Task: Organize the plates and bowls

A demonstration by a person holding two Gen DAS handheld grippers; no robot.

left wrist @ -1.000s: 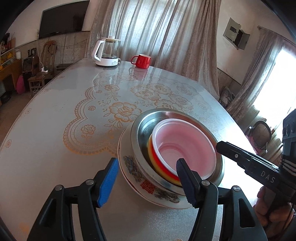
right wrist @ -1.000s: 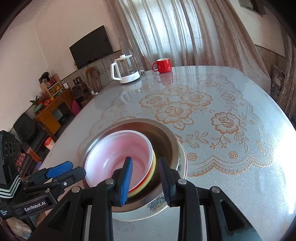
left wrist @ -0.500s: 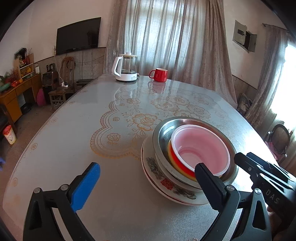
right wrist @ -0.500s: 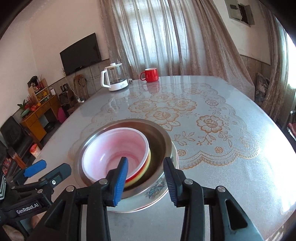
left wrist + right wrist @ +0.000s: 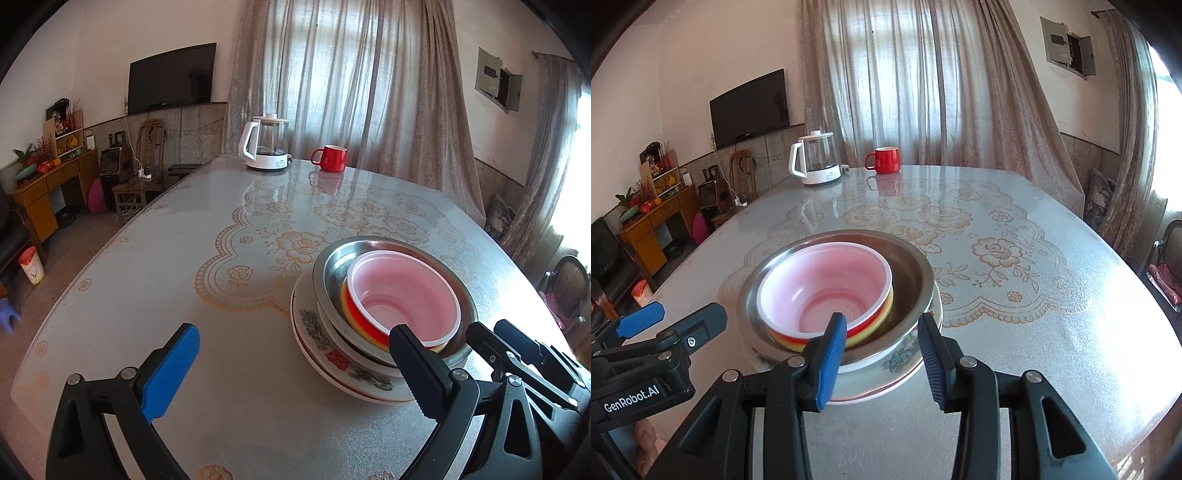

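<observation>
A pink bowl (image 5: 827,288) sits nested in a red-and-yellow bowl (image 5: 360,317), inside a steel basin (image 5: 908,273), all stacked on a patterned plate (image 5: 332,354) near the near edge of the table (image 5: 221,236). The left gripper (image 5: 291,363) is spread wide and holds nothing, beside the stack. The right gripper (image 5: 882,352) is also released, its jaws just short of the plate's rim. The tabletop is glossy grey with a gold floral lace print; most of it lies bare. At the far edge stand a kettle (image 5: 816,158) and a red mug (image 5: 884,159), well apart from the stack. Curtains (image 5: 923,85) hang behind, and a TV (image 5: 171,83) is mounted on the left wall.
</observation>
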